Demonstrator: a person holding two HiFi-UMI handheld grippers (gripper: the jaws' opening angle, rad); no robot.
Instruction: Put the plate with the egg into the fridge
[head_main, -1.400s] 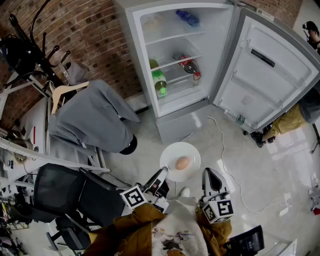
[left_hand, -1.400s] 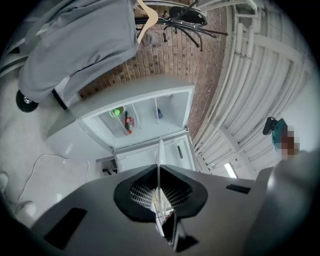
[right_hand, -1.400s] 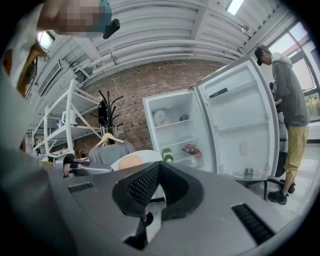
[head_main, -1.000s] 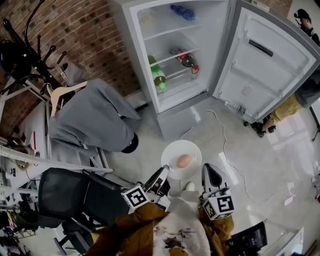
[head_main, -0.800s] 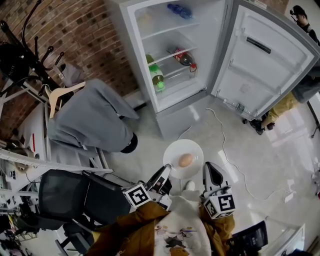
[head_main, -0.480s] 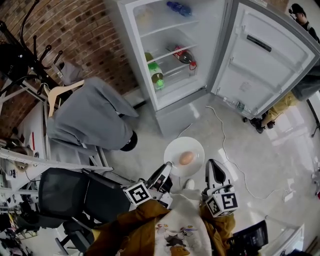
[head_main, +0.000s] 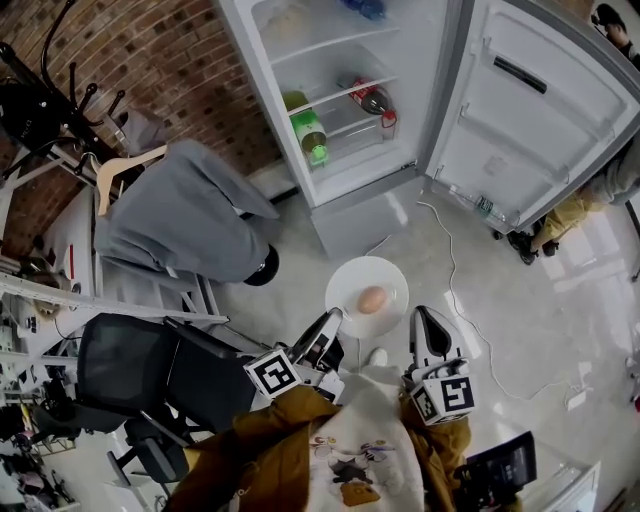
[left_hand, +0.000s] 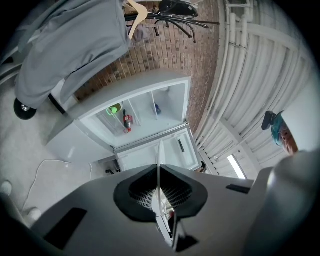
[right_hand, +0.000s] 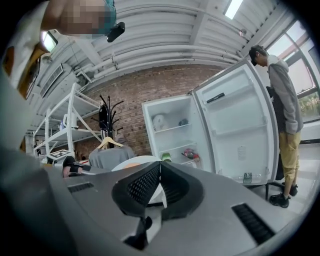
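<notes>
A white plate (head_main: 385, 280) with a brown egg (head_main: 371, 299) on it hangs above the floor in front of the open fridge (head_main: 405, 60). My left gripper (head_main: 333, 319) is shut on the plate's near left rim. My right gripper (head_main: 417, 315) is shut on its near right rim. In the left gripper view the plate (left_hand: 158, 155) shows edge-on as a thin white line between the jaws of the left gripper (left_hand: 158, 168). In the right gripper view the plate (right_hand: 132, 161) and a sliver of the egg (right_hand: 131, 164) rise behind the right gripper (right_hand: 160, 164).
The fridge door (head_main: 530, 120) swings open to the right. Inside lie a green bottle (head_main: 308, 130) and a red-labelled bottle (head_main: 372, 100). A grey garment on a hanger (head_main: 180, 225) and a black chair (head_main: 150, 380) stand left. A white cable (head_main: 450, 285) trails on the floor. A person (right_hand: 282, 100) stands by the door.
The plate with the egg has drifted slightly up and to the right in the head view, and the fridge has slid toward the top edge. Both grippers keep their hold.
</notes>
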